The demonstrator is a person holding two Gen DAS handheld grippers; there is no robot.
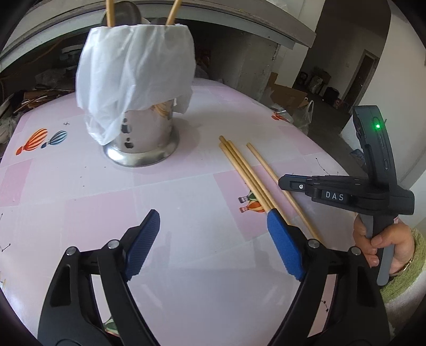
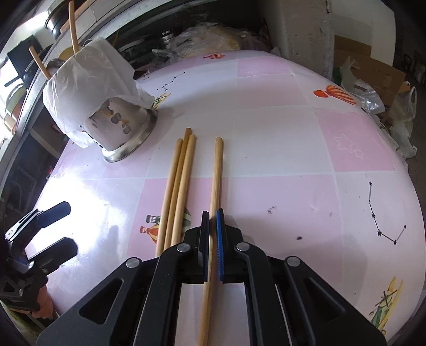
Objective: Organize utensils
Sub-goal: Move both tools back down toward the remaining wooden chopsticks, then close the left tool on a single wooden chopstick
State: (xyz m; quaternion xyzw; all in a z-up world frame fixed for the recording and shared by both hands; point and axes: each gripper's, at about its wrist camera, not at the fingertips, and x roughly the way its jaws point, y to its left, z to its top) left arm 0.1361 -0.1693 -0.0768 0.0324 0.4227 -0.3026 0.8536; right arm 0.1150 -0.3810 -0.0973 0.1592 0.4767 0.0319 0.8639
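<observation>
A steel utensil holder [image 1: 143, 133] [image 2: 119, 125], draped in a white plastic bag, stands at the back of the pink checked table [image 1: 80, 199] with two chopsticks [image 1: 109, 13] upright in it. Three wooden chopsticks [image 1: 245, 173] [image 2: 178, 186] lie side by side on the cloth. A single chopstick [image 1: 269, 170] [image 2: 217, 173] lies just right of them. My right gripper [image 2: 212, 213] [image 1: 283, 183] is shut on that single chopstick near its middle. My left gripper [image 1: 213, 215] [image 2: 66, 226] hangs open over bare cloth left of the three, with nothing between its fingers.
A hand [image 1: 386, 244] holds the right gripper's handle at the table's right edge. Behind the table lie shelves with clutter. Cardboard boxes [image 2: 372, 61] and plastic bags [image 2: 402, 111] sit on the floor at the far right, beside a concrete pillar [image 2: 306, 26].
</observation>
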